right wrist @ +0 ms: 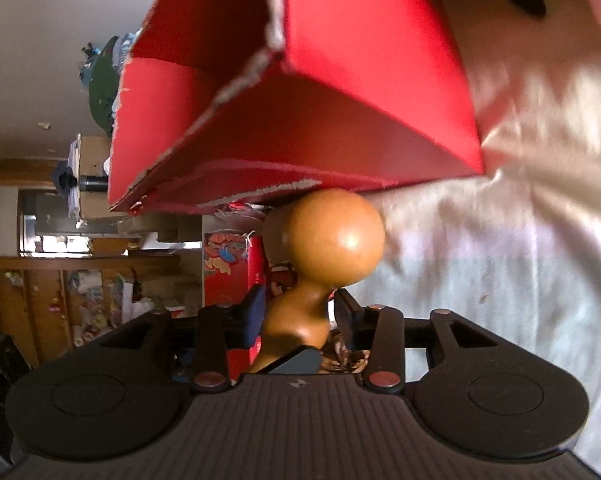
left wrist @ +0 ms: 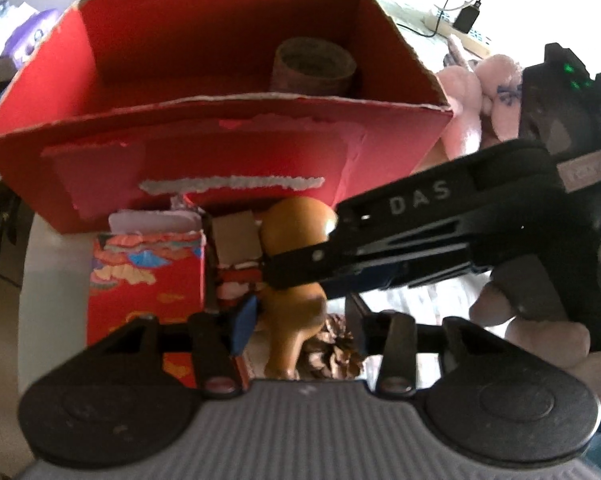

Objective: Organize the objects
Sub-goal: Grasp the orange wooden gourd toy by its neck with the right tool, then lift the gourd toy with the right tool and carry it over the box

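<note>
A large red cardboard box with torn, ragged rims stands open-topped on a pale, wrinkled cloth; inside it, at the back right, sits a brown ribbed roll. A pink plush toy lies beside the box on the right. In front of the box stands a smaller red box printed with colourful shapes. Next to that is a smooth, glossy wooden gourd, round on top with a narrow waist. A brown pine cone lies at its base. The left hand-held gripper is part open around the gourd's lower neck. The right hand-held gripper is also part open astride the waist; its right pad stands clear of the wood.
</note>
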Motion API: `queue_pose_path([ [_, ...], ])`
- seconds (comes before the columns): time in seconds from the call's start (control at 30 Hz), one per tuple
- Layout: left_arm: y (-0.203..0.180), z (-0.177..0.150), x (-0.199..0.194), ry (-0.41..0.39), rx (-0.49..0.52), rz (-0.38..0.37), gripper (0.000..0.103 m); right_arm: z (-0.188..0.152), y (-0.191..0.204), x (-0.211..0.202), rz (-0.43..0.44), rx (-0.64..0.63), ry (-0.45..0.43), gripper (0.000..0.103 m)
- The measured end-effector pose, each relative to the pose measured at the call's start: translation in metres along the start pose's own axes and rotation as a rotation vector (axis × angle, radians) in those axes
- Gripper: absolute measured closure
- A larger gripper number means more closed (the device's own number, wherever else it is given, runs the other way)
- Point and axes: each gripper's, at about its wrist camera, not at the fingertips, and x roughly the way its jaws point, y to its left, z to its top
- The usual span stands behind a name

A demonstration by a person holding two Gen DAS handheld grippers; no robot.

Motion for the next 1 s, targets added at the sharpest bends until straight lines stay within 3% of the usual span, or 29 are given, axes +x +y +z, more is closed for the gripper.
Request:
queue_pose_path([
  [0.23,0.005,0.003,0.011,0.034,0.033,-0.021,0.065,-0.005,0.006,-0.003,-0.044,-0.015,-0.022,0.060],
  [0.53,-0.009,0.007,-0.008,0.035,0.157,-0.131,0.068,-0.019,0.005,-0.042,-0.066,-0.042,-0.121,0.062],
  [0.73,-0.035,0.014,-0.027,-0.017,0.273,-0.228,0.068,-0.034,-0.008,-0.092,-0.059,0.005,-0.239,0.062],
  [1.0,-0.067,0.035,-0.049,-0.102,0.402,-0.348,0.067,-0.056,0.014,-0.146,-0.098,-0.001,-0.392,0.062],
])
